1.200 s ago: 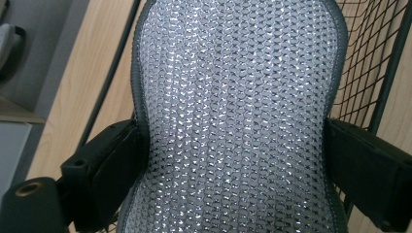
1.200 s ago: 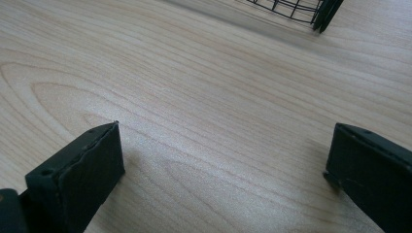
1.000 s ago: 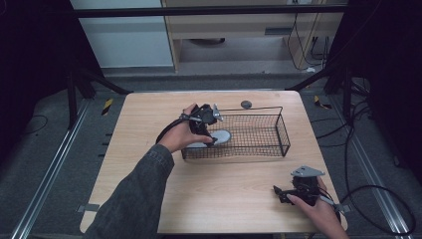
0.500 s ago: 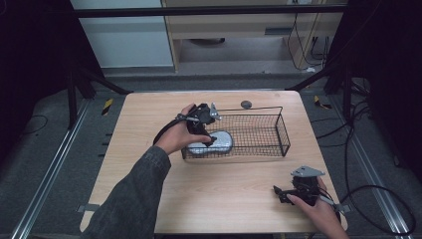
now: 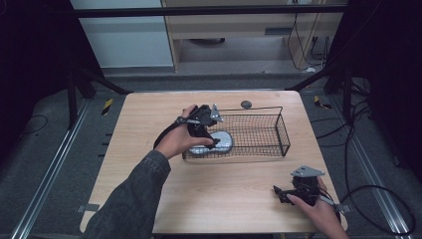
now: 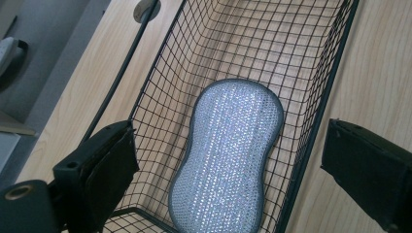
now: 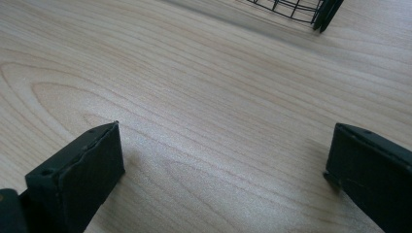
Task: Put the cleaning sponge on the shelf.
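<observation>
Sponge (image 6: 228, 155) lies flat inside the wire basket (image 5: 278, 130), at its 9 o'clock end; left gripper (image 5: 213, 144) hangs spread above it, right gripper (image 5: 276, 193) spread on the table (image 5: 229, 189) at 5 o'clock

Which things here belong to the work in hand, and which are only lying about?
Part of the work:
- silver scrub pad, lying inside the basket
- black wire basket
- left gripper, open over the pad

Only lying about:
- small grey round disc on the table behind the basket
- right gripper, open, resting on the table, holding nothing
</observation>
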